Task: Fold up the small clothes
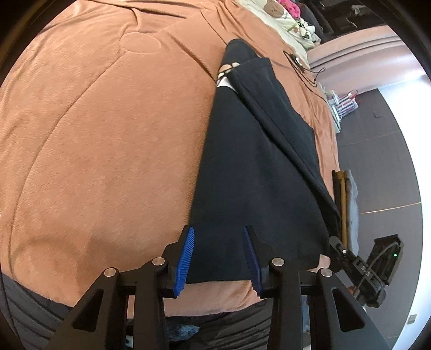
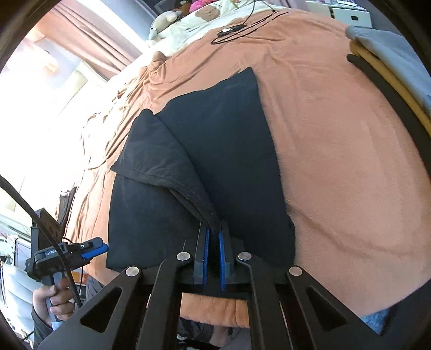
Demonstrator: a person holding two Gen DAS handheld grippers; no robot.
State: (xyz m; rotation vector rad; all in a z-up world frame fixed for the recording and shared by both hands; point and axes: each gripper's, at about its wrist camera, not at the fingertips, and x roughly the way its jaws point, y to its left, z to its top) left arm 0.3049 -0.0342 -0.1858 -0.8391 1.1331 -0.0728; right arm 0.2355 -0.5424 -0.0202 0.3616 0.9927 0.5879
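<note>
A black garment (image 1: pixel 256 172) lies on the orange bedspread (image 1: pixel 94 134), partly folded lengthwise, with a white print showing near its far end. My left gripper (image 1: pixel 218 231) is open, its blue pads over the garment's near edge, holding nothing. My right gripper (image 2: pixel 214 231) is shut on a folded-over flap of the black garment (image 2: pixel 215 140) and holds it just above the lower layer. The left gripper also shows in the right wrist view (image 2: pixel 93 249), held in a hand at the garment's left corner.
A stack of folded clothes (image 2: pixel 390 59), grey over yellow and black, sits on the bed at the right. A black cable (image 2: pixel 242 27) and a patterned pillow (image 2: pixel 204 13) lie at the far end. The bed's near edge is close below the grippers.
</note>
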